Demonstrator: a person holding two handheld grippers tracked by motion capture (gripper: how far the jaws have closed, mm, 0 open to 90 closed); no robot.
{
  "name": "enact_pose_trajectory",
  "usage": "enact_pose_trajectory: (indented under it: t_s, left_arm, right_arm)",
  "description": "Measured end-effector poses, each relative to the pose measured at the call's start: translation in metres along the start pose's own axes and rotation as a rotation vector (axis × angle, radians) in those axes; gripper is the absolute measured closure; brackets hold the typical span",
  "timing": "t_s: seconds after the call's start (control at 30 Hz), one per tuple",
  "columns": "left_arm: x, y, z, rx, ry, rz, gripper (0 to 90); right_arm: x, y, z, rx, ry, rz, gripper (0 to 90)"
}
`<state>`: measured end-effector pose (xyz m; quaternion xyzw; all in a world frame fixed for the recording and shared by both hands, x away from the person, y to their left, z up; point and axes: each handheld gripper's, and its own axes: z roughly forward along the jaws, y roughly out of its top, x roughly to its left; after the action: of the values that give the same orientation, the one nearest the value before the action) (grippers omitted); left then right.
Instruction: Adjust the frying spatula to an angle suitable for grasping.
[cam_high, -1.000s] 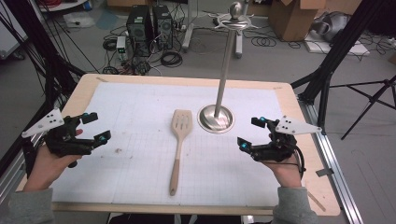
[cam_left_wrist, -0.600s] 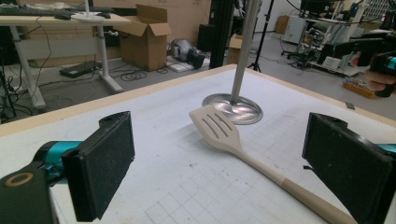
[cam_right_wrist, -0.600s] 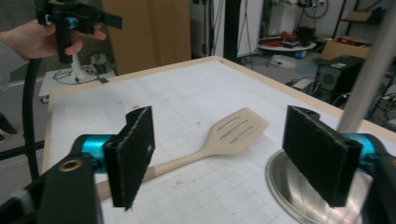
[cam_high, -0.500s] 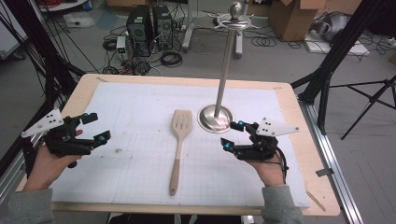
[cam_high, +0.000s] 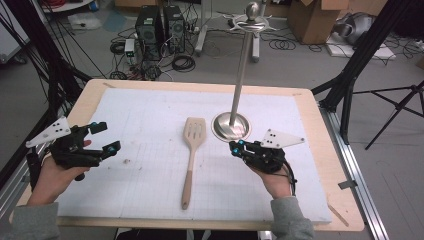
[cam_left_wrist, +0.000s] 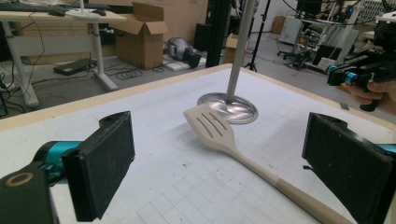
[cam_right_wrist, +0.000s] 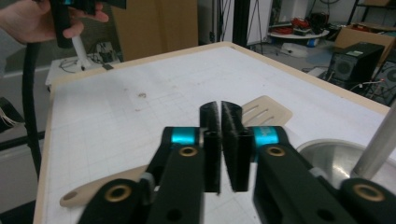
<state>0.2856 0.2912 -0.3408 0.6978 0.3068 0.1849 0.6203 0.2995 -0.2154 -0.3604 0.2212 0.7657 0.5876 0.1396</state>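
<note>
A beige slotted spatula (cam_high: 190, 160) lies on the white gridded mat, head toward the far side and handle toward me. My right gripper (cam_high: 234, 147) hovers just right of its handle with nothing between its fingers; in the right gripper view its gripper (cam_right_wrist: 220, 112) is shut, pads together, with the spatula head (cam_right_wrist: 268, 111) beyond them. My left gripper (cam_high: 106, 137) is held open at the table's left. In the left gripper view that gripper (cam_left_wrist: 222, 135) stands wide apart, facing the spatula (cam_left_wrist: 219, 130).
A steel stand with a round base (cam_high: 231, 126) and a tall pole (cam_high: 242, 65) rises just behind the right gripper. The wooden table edge (cam_high: 320, 130) borders the mat. Cables, computers and boxes lie on the floor beyond.
My right gripper has moved left toward the spatula and its jaws have gone from open to shut. The left gripper and the spatula have not moved.
</note>
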Motion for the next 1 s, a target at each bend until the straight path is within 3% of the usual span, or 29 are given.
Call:
enact_pose_trajectory:
  t_s: [0.1, 0.37, 0.57, 1.0]
  left_arm:
    - [0.001, 0.0, -0.001, 0.001, 0.001, 0.0, 9.7]
    - [0.002, -0.001, -0.001, 0.001, 0.002, -0.001, 9.8]
    - [0.002, -0.001, -0.001, 0.0, 0.0, -0.002, 10.1]
    - [0.001, -0.002, 0.0, 0.007, 0.0, 0.005, 10.1]
  right_arm:
    - [-0.002, -0.001, 0.004, -0.001, 0.02, 0.019, 89.2]
    - [0.001, 0.0, 0.021, 0.013, 0.036, -0.012, 89.3]
    - [0.002, -0.003, 0.045, 0.081, 0.064, -0.029, 89.4]
    - [0.004, -0.009, 0.08, 0.119, 0.1, -0.042, 89.4]
